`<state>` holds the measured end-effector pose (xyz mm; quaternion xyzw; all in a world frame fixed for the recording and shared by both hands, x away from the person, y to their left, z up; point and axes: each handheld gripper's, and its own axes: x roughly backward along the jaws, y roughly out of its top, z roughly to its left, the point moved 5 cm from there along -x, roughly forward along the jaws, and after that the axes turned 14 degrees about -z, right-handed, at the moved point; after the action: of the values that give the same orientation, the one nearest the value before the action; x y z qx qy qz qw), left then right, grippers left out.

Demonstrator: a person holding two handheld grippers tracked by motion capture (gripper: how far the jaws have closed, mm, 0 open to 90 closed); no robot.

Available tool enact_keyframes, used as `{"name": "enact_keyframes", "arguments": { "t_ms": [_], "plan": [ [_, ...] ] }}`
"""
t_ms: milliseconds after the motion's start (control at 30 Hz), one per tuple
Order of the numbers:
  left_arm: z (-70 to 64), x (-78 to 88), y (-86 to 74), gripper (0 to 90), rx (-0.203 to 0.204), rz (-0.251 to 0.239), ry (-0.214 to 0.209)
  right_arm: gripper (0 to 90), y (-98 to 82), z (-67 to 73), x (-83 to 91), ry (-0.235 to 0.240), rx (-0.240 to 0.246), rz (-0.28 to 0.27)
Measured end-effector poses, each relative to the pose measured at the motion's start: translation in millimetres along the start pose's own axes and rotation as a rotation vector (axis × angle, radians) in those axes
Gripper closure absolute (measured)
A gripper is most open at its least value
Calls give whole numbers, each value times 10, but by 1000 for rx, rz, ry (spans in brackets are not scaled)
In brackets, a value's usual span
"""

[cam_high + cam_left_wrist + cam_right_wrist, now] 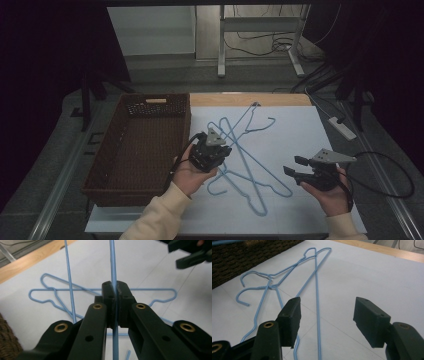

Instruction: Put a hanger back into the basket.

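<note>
**Left claw pinches a wire hanger**

Basket (pixel 135 145) sits at left. At centre, the left gripper (pixel 210 152) is clamped on a hanger (pixel 113 265), light, thin, springy and slippery; grip its straight wire. At lower right, the right gripper (pixel 295 167) gapes wide, holding nothing.

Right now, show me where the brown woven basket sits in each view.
High view: the basket lies at the left, beside the white sheet.
Left gripper view: a woven sliver of the basket is in the bottom-left corner.
Right gripper view: the basket runs across the top left.
Shared landmark: the wooden table edge beyond the white sheet.
</note>
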<state>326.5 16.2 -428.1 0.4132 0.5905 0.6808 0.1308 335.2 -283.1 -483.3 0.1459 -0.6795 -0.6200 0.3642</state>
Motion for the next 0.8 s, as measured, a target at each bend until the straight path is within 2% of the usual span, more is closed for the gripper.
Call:
{"name": "enact_keyframes", "arguments": {
  "t_ms": [133, 267, 367, 800],
  "plan": [
    [87, 164, 28, 868, 27, -41, 2, 393, -55, -17, -42, -13, -4, 13],
    [150, 250, 20, 868, 41, -63, 5, 392, -82, -13, -63, -13, -5, 24],
    [239, 365, -2, 868, 80, -88, 0, 392, -82, -10, -69, -15, 0, 22],
    [459, 673, -88, 868, 111, -152, 32, 390, -110, -16, -75, -30, 2, 39]
  ]
}}
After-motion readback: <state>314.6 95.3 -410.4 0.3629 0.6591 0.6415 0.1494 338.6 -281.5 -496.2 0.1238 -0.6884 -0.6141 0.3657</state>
